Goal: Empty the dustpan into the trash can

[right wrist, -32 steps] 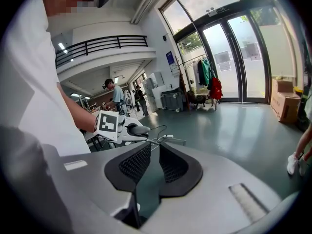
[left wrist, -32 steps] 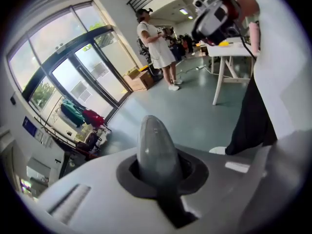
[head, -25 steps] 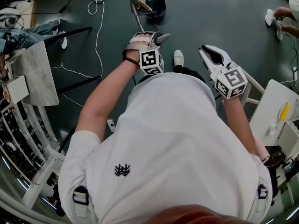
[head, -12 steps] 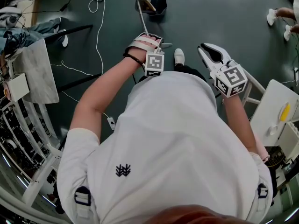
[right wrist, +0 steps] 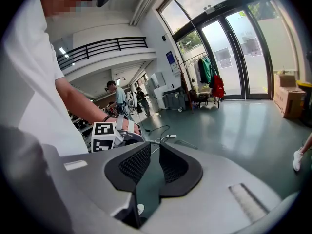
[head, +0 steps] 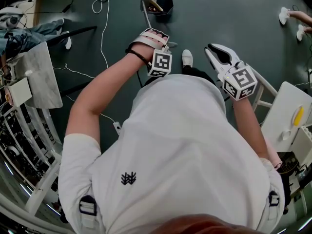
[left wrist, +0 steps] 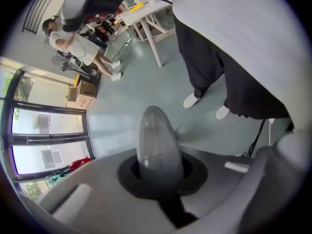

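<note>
My left hand-held gripper (left wrist: 158,173) clamps the dustpan handle (left wrist: 155,133); my right hand-held gripper (right wrist: 152,167) is closed on nothing.

Looking along the right gripper (right wrist: 152,147) at lower centre: showing grey plastic jaws with black meshed pads almost together, gripping nothing. Catching, at left centre, the left gripper (right wrist: 127,136) with its black-and-white marker cube, at the end of a bare forearm. Taking in a white shirt (right wrist: 29,87) along the left edge, tall glass doors (right wrist: 243,52) at upper right, a brown cardboard box (right wrist: 287,100) at the right edge.
</note>
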